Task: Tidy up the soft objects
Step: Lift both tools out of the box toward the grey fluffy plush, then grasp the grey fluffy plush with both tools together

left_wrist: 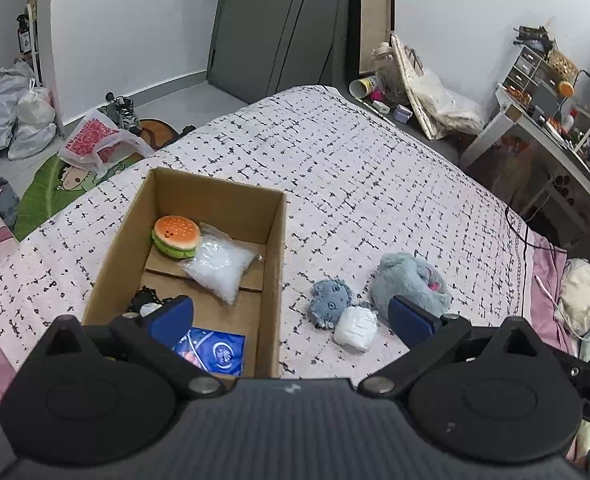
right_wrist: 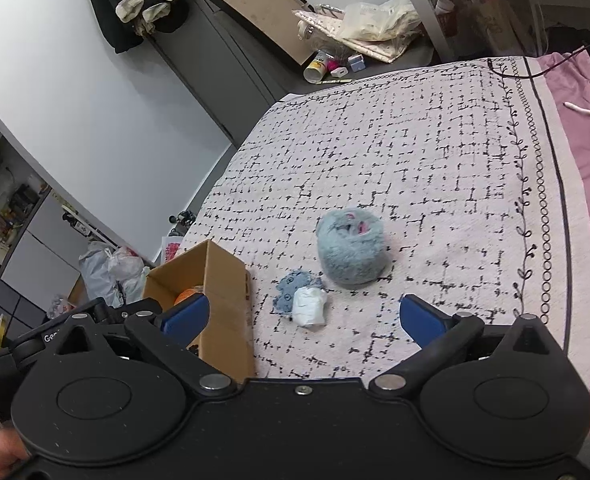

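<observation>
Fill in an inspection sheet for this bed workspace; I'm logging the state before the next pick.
Surface: patterned bedspread, pink sheet at its edge.
Job's things: cardboard box holds burger plush, clear bag of white filling, blue packet. On the bedspread: fluffy grey-blue plush, small blue plush, white bundle, the latter two touching.
Clutter: bags and a shoe on the floor.
Grippers: left gripper and right gripper open, empty.
Cables: black cable, white cable.
Surroundings: desk, shelves, hanging coat.
</observation>
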Tool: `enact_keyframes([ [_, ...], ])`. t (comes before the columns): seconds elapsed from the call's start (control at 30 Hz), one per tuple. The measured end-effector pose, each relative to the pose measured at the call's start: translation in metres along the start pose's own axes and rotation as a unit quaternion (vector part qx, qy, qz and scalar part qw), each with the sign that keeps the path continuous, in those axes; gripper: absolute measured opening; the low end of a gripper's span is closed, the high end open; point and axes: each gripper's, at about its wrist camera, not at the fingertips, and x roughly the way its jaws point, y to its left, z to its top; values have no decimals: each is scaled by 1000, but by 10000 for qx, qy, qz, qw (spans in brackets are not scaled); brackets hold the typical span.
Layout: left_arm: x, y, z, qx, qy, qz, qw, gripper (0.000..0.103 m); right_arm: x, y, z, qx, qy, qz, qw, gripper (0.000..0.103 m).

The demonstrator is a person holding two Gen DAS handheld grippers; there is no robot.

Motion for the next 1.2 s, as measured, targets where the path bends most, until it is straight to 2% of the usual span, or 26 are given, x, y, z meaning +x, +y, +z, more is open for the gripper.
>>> enact_keyframes([
  [0.4, 6, -29, -7, 147, 147, 160, 9997, 102, -5, -39, 4, 201, -42, 37, 9998, 103],
  [0.67, 17, -42, -11, 165, 196, 175, 9995, 102, 10, -61, 3, 596, 65, 286, 9978, 102],
  [0.8, 24, -48, -10, 201, 190, 162, 9995, 100, 15, -71, 8, 826, -23, 477, 9954, 102],
  [0.93, 32, -55, -8, 205, 205, 87, 9995, 100, 24, -75, 14, 928, -92, 555, 9941, 94],
  [1.07, 40, -65, -4, 272, 190, 2, 9994, 98, 40, -81, 20, 1137, -50, 643, 9914, 92],
  [1.13, 47, -70, 0, 283, 226, -31, 9993, 95, 49, -84, 22, 1174, -56, 634, 9910, 86],
  [1.2, 55, -75, 2, 268, 299, -85, 9992, 90, 57, -88, 25, 1255, -73, 613, 9902, 85],
])
